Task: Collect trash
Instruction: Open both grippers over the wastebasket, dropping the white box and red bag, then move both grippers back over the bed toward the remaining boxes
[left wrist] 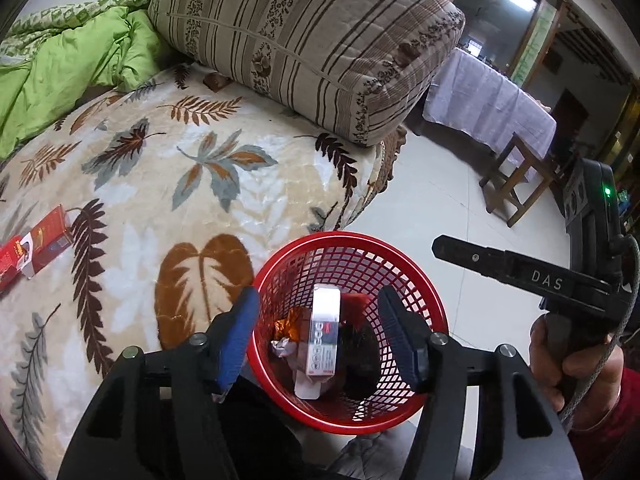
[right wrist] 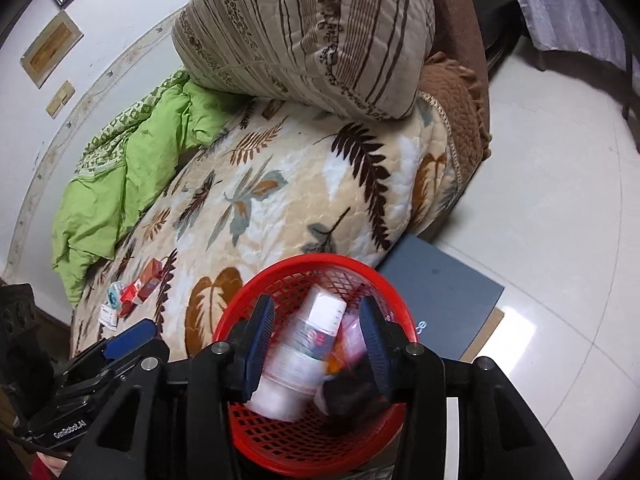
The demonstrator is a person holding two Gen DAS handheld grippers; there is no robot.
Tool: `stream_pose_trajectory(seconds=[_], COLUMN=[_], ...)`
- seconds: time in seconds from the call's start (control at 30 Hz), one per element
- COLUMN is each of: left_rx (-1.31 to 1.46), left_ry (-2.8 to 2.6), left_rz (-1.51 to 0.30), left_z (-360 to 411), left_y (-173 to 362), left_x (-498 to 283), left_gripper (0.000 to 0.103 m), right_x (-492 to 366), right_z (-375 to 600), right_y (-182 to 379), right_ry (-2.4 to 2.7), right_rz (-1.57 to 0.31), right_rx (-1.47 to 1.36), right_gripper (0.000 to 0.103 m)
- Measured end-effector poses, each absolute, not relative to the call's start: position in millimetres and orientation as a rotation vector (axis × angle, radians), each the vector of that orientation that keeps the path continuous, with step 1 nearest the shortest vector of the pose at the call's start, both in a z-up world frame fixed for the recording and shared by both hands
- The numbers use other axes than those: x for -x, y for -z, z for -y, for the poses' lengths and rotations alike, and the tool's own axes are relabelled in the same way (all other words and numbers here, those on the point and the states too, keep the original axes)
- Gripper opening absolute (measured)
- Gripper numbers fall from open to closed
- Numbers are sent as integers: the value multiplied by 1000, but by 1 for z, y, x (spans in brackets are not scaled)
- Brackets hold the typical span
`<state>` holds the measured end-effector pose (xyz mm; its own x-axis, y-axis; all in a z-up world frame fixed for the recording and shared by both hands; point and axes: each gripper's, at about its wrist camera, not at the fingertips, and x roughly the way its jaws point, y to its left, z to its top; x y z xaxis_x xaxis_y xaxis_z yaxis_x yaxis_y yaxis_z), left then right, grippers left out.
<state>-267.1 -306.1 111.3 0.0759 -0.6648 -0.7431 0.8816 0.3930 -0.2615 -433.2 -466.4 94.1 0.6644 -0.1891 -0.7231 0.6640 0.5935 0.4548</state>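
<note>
A red mesh basket (left wrist: pixel 424 292) stands at the bed's edge under both grippers. My left gripper (left wrist: pixel 318 296) hangs open over it; a white box (left wrist: pixel 324 332) lies inside on crumpled wrappers, clear of the blue pads. My right gripper (right wrist: pixel 316 302) is open above the same basket (right wrist: pixel 320 258), and a blurred white bottle (right wrist: pixel 304 352) sits between its pads without either pressing on it. Red packets (left wrist: pixel 32 248) and small wrappers (right wrist: pixel 144 284) lie on the leaf-patterned blanket to the left. A hand (left wrist: pixel 568 356) holds the right gripper's handle.
A striped pillow (left wrist: pixel 304 40) and a green quilt (left wrist: pixel 60 60) lie at the far side of the bed. On the tiled floor there is a grey box (right wrist: pixel 440 300), a wooden stool (left wrist: pixel 516 180) and a table with a lilac cloth (left wrist: pixel 492 100).
</note>
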Motion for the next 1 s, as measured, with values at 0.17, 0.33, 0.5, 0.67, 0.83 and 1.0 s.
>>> stream_pose_trajectory(seconds=[0.17, 0.33, 0.5, 0.67, 0.83, 1.0], left_rx=[-243, -187, -138, -86, -38, 27], left_ry=[1138, 1070, 982, 883, 773, 638], left_rz=[-924, -928, -912, -889, -872, -871], left_z=[288, 265, 232, 188, 141, 84], left_y=[-115, -118, -123, -129, -129, -124], left_x=[254, 235, 214, 191, 169, 144], left_gripper=[60, 61, 61, 61, 61, 61], right_x=[425, 404, 379, 341, 296, 247], right_z=[462, 450, 436, 410, 377, 329], right_y=[-97, -101, -108, -116, -126, -132], right_ry=[507, 457, 394, 294, 180, 72], right_rz=[-666, -676, -681, -705, -729, -761], right_rx=[-796, -778, -744, -685, -592, -409], right_gripper=[47, 47, 47, 47, 47, 47])
